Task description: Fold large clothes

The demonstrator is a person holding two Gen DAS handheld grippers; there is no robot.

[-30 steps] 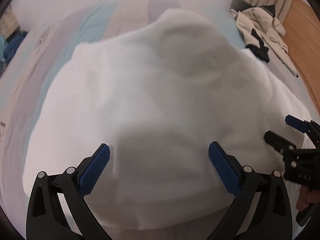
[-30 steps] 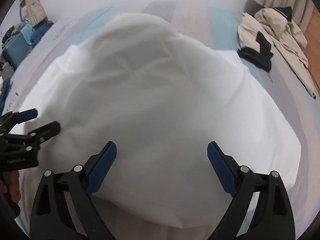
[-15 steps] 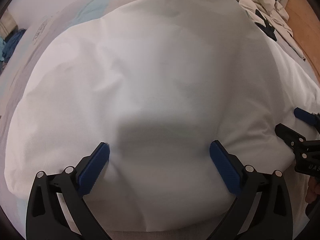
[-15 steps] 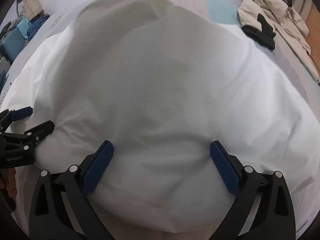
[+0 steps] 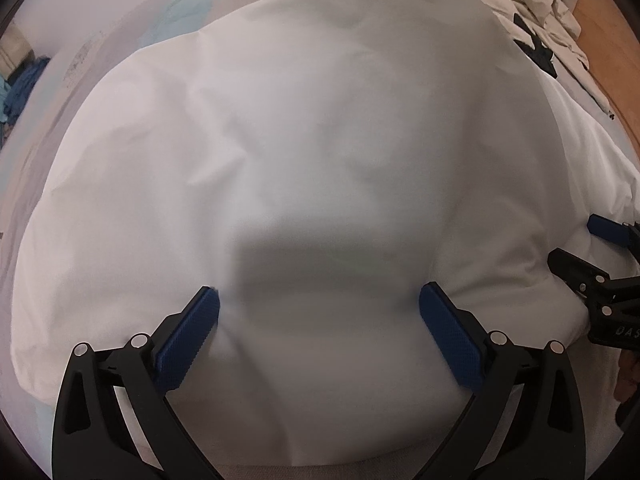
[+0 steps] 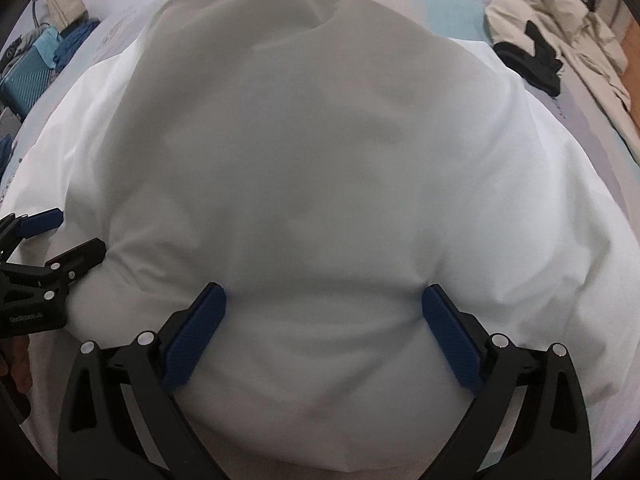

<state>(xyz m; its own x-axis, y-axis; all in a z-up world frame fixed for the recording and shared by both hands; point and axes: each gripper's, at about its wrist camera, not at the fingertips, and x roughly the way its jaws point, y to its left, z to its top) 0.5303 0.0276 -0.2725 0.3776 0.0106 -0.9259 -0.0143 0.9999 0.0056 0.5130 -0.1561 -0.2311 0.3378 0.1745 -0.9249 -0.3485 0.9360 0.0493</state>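
Note:
A large white garment [image 5: 312,152] lies bunched on the bed and fills both views; it also shows in the right wrist view [image 6: 328,160]. My left gripper [image 5: 320,320] is open, its blue pads [image 5: 188,332] pressed against a thick fold of the cloth lying between them. My right gripper [image 6: 324,320] is open too, with a thick fold between its pads [image 6: 452,336]. Each gripper shows at the edge of the other's view: the right one [image 5: 592,256] and the left one [image 6: 52,240], side by side at the garment's near edge.
A beige jacket [image 6: 568,20] and a black item [image 6: 532,60] lie on the bed at the far right. A teal suitcase [image 6: 28,76] and blue clothes [image 6: 76,40] stand at the far left. A wooden floor [image 5: 604,28] shows at the right.
Both grippers have moved forward and down into the garment, which now fills more of both views. The cloth has settled lower and spread. The jaws stay open.

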